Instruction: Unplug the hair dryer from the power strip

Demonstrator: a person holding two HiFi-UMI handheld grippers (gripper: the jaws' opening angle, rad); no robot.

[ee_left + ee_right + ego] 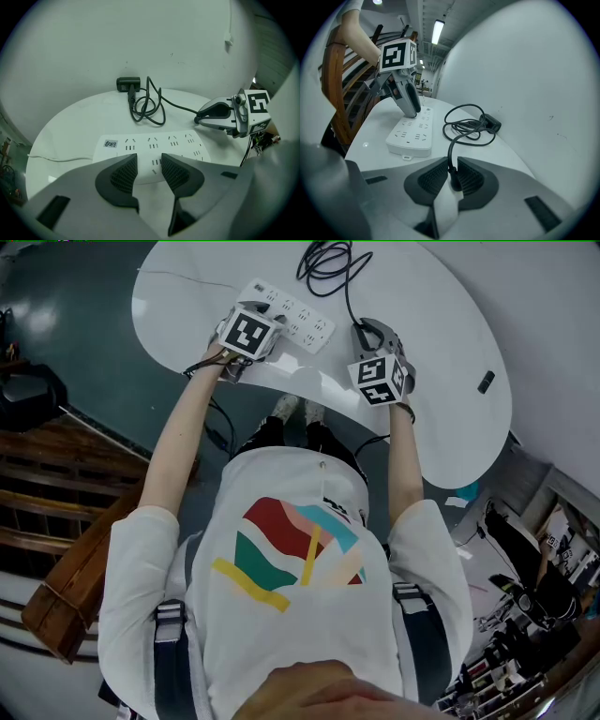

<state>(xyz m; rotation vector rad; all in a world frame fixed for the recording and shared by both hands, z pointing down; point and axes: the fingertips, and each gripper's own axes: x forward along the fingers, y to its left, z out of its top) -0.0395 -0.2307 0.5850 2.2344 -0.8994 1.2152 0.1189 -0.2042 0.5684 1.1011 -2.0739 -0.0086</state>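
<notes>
Unplugging appears done: the right tool point(451, 168) grips the black plug point(453, 182) clear of the power strip point(410, 136), which the left tool point(149, 160), jaws slightly apart, steadies; seemingly only release remains.

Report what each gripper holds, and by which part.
Right gripper: shut on the black plug, where its cable enters. Left gripper: nothing held, jaws apart over the power strip.

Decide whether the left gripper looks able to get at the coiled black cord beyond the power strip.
Probably yes. The left gripper stands open and empty at the power strip; the coiled cord lies just past it, nothing between. The right gripper, shut on the plug, is off to one side.
</notes>
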